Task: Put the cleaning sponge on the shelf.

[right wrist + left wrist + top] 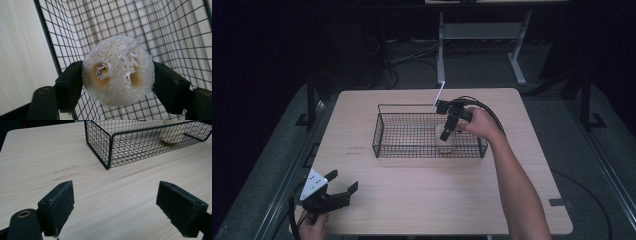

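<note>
Left gripper point(343, 190): jaws wide, empty, idle near the table point(412, 200) edge, well short of the basket.
Right gripper point(117, 82): inside the wire basket point(382, 131), clamping the loofah sponge point(117, 72), probably for placing or lifting.

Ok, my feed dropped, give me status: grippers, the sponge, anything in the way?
Right gripper shut on loofah sponge, inside wire basket. Left gripper open, empty, over bare table. Nothing obstructing.
</note>
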Available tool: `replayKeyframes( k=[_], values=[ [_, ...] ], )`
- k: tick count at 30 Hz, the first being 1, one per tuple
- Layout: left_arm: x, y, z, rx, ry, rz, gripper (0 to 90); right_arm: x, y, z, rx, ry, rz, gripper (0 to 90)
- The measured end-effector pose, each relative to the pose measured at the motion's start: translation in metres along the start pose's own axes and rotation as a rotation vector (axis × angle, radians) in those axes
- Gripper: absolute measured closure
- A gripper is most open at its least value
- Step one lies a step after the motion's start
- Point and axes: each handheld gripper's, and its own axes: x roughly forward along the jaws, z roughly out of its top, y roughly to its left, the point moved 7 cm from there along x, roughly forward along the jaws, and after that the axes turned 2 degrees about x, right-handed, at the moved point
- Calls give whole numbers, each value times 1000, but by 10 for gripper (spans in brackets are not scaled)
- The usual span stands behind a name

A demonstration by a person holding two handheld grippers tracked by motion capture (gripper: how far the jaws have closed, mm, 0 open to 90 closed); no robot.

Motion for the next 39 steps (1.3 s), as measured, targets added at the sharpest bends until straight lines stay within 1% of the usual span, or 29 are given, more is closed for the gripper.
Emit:
replayKeyframes(
  k=[3, 5, 9, 11, 12, 14, 16, 18, 22, 23, 26, 29, 30, 31, 33, 37, 39],
  values=[
    [1, 0, 0, -1, -1, -2, 139, 4, 0, 1, -1, -2, -4, 276],
    [0, -1, 0, 1, -2, -3, 139, 7, 1, 3, -14, -3, -8, 274],
    [0, 0, 0, 1, -3, -1, 139, 8, 2, 6, -17, -9, -6, 269],
    [0, 1, 0, -1, -2, 1, 139, 10, 3, 7, -15, 1, -2, 264],
    [0, 1, 0, -2, -3, 2, 139, 10, 2, 6, -17, 6, -9, 262],
    [-1, 1, 0, -2, -4, 1, 139, 10, 3, 7, -16, 0, -5, 261],
    [0, 1, 0, 0, -3, 0, 139, 9, 3, 7, -17, 1, -14, 253],
    [0, 0, 0, 0, -1, 1, 139, 7, 3, 7, -15, -2, -7, 252],
    [0, 1, 0, -3, 0, 2, 139, 4, 3, 7, -18, -9, -12, 252],
    [1, 1, 1, -2, 0, 1, 139, 3, 4, 6, -11, -11, -8, 250],
    [1, 0, 1, -2, 1, -1, 139, 3, 4, 5, -11, -3, -9, 246],
    [2, 0, 1, -1, 2, 0, 139, 2, 4, 5, -10, -7, -1, 246],
    [2, 0, 0, -2, 3, -1, 139, 1, 4, 5, -13, -7, -6, 246],
    [2, 0, 0, -3, 4, -1, 139, 0, 4, 5, -9, -11, -8, 246],
    [2, 0, 0, -4, 2, 1, 139, -2, 4, 5, -9, -19, 3, 246],
    [2, 1, 0, -4, 2, 3, 139, -8, 5, 5, -12, -35, -3, 246],
    [3, 1, 0, -4, 9, 3, 139, -9, 5, 4, -13, -38, -1, 245]
  ],
)
